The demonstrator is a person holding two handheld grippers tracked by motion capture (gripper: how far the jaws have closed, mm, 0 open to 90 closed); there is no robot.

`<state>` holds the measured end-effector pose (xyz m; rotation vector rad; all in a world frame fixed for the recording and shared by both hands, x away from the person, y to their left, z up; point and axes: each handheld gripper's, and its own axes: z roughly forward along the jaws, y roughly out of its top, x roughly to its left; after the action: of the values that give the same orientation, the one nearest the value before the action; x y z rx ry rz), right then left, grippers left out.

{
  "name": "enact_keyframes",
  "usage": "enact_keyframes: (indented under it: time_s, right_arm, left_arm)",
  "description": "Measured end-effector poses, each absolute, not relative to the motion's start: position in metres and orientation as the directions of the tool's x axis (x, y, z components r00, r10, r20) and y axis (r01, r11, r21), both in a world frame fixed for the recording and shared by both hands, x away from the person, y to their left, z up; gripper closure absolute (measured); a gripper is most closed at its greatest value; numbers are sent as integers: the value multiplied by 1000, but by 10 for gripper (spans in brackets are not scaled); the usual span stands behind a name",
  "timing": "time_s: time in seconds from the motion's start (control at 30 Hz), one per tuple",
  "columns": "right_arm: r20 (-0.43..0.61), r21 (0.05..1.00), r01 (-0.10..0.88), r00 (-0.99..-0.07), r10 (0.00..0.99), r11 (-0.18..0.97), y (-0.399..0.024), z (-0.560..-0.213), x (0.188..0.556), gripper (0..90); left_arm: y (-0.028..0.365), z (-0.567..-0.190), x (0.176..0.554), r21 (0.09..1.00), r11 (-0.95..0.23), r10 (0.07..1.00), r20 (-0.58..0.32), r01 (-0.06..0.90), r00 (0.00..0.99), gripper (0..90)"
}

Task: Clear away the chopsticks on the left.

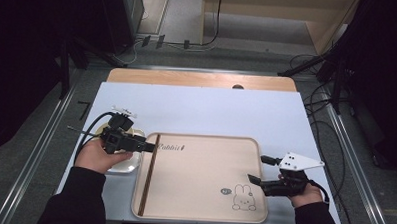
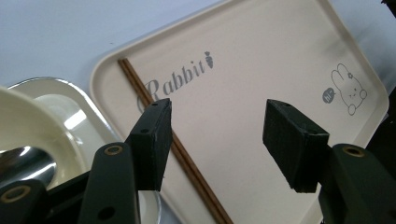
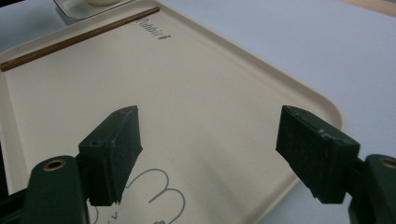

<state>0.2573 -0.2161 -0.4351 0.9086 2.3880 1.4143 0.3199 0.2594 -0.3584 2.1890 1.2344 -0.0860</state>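
A beige tray [image 1: 203,192] lies on the white table [image 1: 211,107]. At its 9 o'clock, outside the rim, stands a metal dish [image 1: 127,164] with a cream bowl [image 2: 23,121] in it. The chopsticks [image 1: 148,173] lie in the tray along its left rim, long axis from 12 to 6 o'clock. The left tool [image 1: 147,147] hangs above them, spread and empty. The right tool [image 1: 258,169], at 3 o'clock, is spread too.

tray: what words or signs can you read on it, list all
"Rabbit", grey script with a small carrot after it, on the tray beside the chopsticks.
Speech bubble by the drawn rabbit: its short text is too small to read.
No other writing is readable.
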Motion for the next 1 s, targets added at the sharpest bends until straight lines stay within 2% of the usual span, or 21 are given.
enact_keyframes:
  time_s: [0.3,0.6,0.7,0.83,1.0]
  right_arm:
    - [122,852,399,-780,614,338,-217,-436,259,222]
    - [124,852,401,-779,615,336,-219,-436,257,222]
    - [124,851,402,-779,614,338,-219,-436,257,222]
    - [131,849,412,-770,624,330,-222,-437,258,222]
    - [138,850,418,-763,631,320,-225,-437,259,222]
  left_arm:
    - [279,-352,319,515,-347,761,-334,784,556,363]
    - [299,-349,315,527,-352,766,-313,774,562,360]
    - [303,-347,314,548,-340,761,-318,765,566,307]
    - [316,-345,311,555,-340,742,-337,759,579,301]
    - [324,-345,312,536,-336,766,-323,774,556,324]
